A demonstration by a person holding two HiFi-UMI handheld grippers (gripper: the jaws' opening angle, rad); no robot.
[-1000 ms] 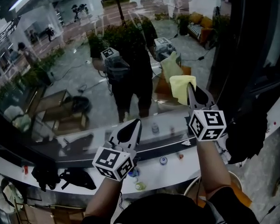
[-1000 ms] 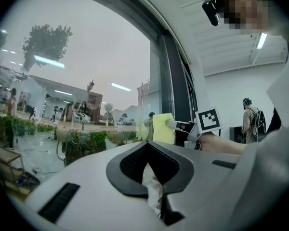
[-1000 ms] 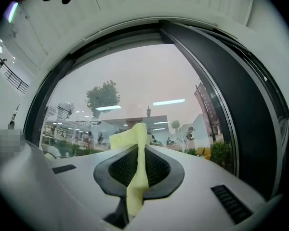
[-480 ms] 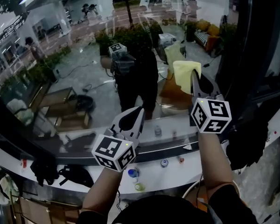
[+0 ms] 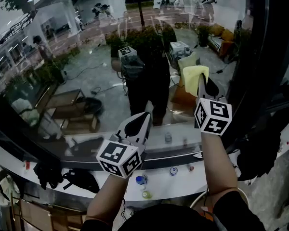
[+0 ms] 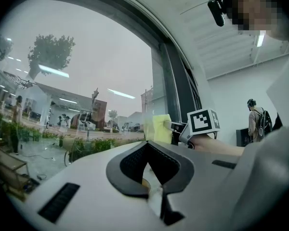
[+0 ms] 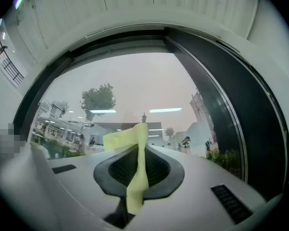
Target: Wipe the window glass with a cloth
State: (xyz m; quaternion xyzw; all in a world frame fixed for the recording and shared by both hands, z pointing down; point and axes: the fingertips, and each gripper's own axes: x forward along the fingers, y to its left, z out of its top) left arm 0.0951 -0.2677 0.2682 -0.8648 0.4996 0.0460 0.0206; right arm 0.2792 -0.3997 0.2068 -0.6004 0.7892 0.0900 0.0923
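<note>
The window glass [image 5: 77,52] is smooth and glossy, mirroring the room from nine to one o'clock in the head view. Its frame [image 7: 241,129], at three o'clock in the right gripper view, looks like dark, smooth metal with a dull sheen. The cloth [image 5: 192,73], at two o'clock in the head view, is soft, matt yellow fabric, while the left gripper [image 5: 147,110] and right gripper [image 5: 201,81] have smooth, matt pale plastic shells and dark, finely dotted rubbery pads [image 7: 155,167].
</note>
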